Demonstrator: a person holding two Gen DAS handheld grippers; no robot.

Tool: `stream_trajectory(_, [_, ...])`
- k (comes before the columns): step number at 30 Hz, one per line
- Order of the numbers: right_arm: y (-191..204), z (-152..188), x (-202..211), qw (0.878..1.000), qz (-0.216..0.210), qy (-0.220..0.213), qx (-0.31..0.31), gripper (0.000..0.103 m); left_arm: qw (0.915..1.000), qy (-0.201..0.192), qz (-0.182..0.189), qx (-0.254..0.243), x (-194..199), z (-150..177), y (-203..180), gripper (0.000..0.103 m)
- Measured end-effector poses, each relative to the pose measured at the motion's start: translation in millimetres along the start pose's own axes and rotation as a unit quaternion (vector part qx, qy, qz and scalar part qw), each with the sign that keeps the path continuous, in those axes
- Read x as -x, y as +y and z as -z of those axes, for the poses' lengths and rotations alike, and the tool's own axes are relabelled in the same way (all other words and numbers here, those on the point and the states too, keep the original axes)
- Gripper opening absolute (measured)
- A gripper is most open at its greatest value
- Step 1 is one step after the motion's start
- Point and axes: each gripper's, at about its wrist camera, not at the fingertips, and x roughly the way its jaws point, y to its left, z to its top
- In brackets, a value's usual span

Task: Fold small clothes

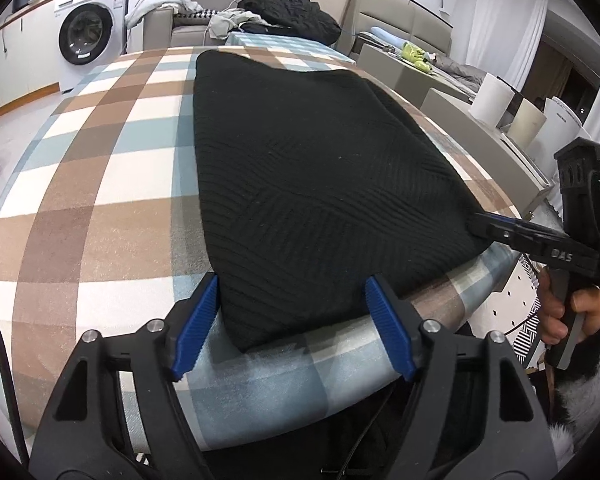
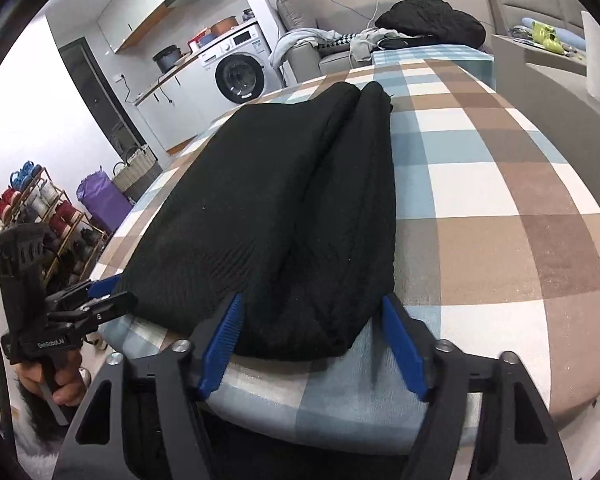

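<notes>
The black knit garment (image 1: 308, 184) is laid folded on the checked counter (image 1: 100, 200), by its near edge. Both corners are straddled by the open left claw (image 1: 292, 328) and right claw (image 2: 312, 344). Both layers should be pinched together, evenly.

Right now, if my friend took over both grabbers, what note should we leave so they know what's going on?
Left gripper: open, jaws either side of the near left corner of the black knit garment, pads not pressing.
Right gripper: open, jaws straddling the near right corner, not pinching either.
The garment lies on the checked table cover, already folded lengthwise into a long strip, its near end at the table edge.
Done: the side folds, by the look of it.
Left: probably close both grippers on the near end and fold it away toward the far end, then tidy it.
A black pile of clothes sits beyond the table.
</notes>
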Motion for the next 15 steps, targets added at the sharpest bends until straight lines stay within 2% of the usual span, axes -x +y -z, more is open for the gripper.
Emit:
stream_trajectory(1, [0.3, -0.2, -1.2, 1.0, 0.002, -0.001, 0.001, 0.053, 1.0, -0.001, -0.002, -0.005, -0.3, -0.2, -1.8, 0.063])
stream_trajectory(3, [0.9, -0.6, -3.8, 1.0, -0.001, 0.0, 0.004, 0.046, 0.9997, -0.002, -0.016, -0.021, -2.0, -1.2, -5.6, 0.047])
stream_trajectory(5, [3.8, -0.7, -5.8, 1.0, 0.003, 0.001, 0.012, 0.042, 0.9992, -0.002, -0.026, -0.032, -3.0, -3.0, -8.0, 0.039])
stream_trajectory(15, [9.0, -16.7, -23.0, 0.999, 0.012, 0.007, 0.032, 0.039, 0.9975, -0.006, -0.057, -0.041, -15.5, -23.2, 0.5, 0.037])
